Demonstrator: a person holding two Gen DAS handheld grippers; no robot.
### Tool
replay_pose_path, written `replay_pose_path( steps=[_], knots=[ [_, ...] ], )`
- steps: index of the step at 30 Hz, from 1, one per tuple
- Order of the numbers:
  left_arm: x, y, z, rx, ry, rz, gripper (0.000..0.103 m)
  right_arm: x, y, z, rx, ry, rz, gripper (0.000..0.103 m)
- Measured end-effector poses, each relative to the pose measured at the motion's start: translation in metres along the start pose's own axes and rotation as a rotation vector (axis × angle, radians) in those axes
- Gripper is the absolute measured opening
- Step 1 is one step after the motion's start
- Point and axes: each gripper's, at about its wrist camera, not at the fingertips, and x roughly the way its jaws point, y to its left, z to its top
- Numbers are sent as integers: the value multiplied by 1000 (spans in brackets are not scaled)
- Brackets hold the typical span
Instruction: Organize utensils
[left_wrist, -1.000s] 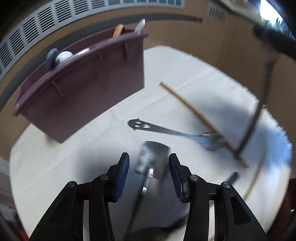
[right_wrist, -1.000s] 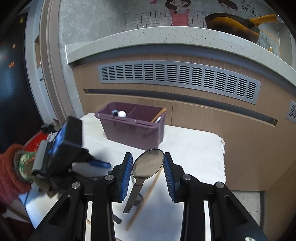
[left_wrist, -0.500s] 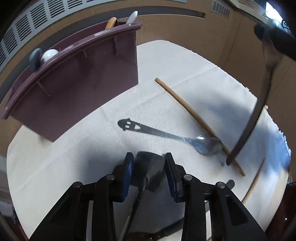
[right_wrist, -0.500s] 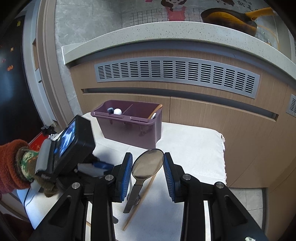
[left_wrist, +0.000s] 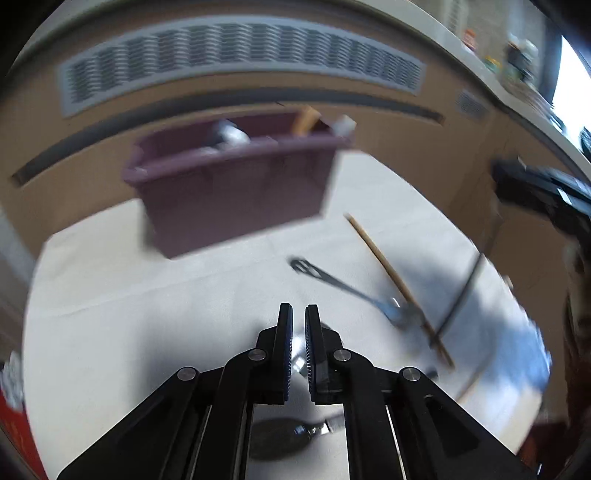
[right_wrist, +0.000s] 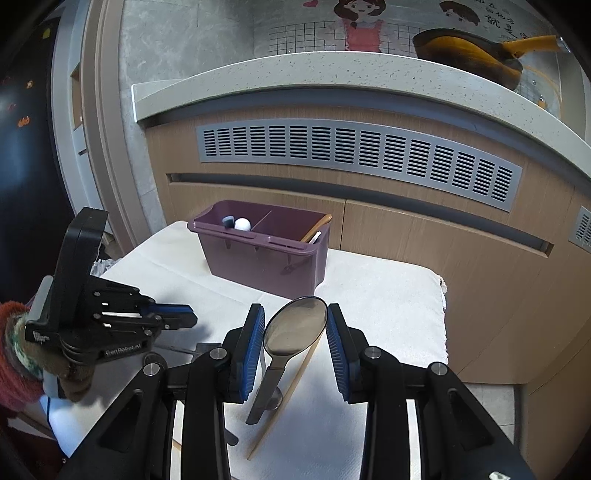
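Note:
My right gripper (right_wrist: 295, 332) is shut on a large metal spoon (right_wrist: 291, 332), bowl up, held above the white cloth (right_wrist: 388, 295). My left gripper (left_wrist: 298, 332) has closed to a narrow gap on a flat metal utensil, whose handle (left_wrist: 317, 430) shows beneath it; it also shows in the right wrist view (right_wrist: 173, 319). A purple utensil caddy (left_wrist: 236, 199) stands at the back of the cloth, with handles sticking out; it also shows in the right wrist view (right_wrist: 266, 247). A metal fork (left_wrist: 347, 291) and a wooden chopstick (left_wrist: 391, 273) lie on the cloth.
A wood-panelled counter with a grey vent (right_wrist: 354, 158) stands behind the table. A second chopstick (right_wrist: 288, 395) lies below the held spoon. The cloth's right edge (right_wrist: 443, 295) drops off to the floor.
My left gripper closed from wide open to nearly shut on the flat utensil and turned to face the caddy. My right gripper kept holding the spoon, nearly still.

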Motion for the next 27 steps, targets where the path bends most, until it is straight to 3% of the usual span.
replay_pose_path(
  steps=[2, 4, 9, 10, 13, 16, 17, 23, 27],
  knots=[
    [12, -8, -5, 106, 48, -89, 26, 4, 1, -2, 2, 18, 3, 32],
    [22, -15, -6, 206, 84, -91, 42, 7, 1, -4, -4, 27, 1, 32],
    [52, -15, -1, 321, 181, 57, 44, 6, 1, -7, -9, 27, 3, 32],
    [55, -13, 1, 322, 180, 65, 49, 7, 1, -7, -10, 28, 2, 32],
    [63, 1, 11, 262, 177, 103, 50, 8, -1, -7, -3, 27, 5, 32],
    [68, 20, 15, 110, 199, 62, 48, 10, -4, -7, 8, 27, 7, 32],
    [67, 19, 14, 100, 204, 66, 48, 10, -4, -7, 11, 27, 8, 32],
    [71, 17, 18, -30, 256, 136, 47, 13, -6, -6, 25, 22, 10, 32],
    [73, 4, 19, -67, 214, 192, 34, 17, -3, -5, 32, 17, -17, 32]
  ],
)
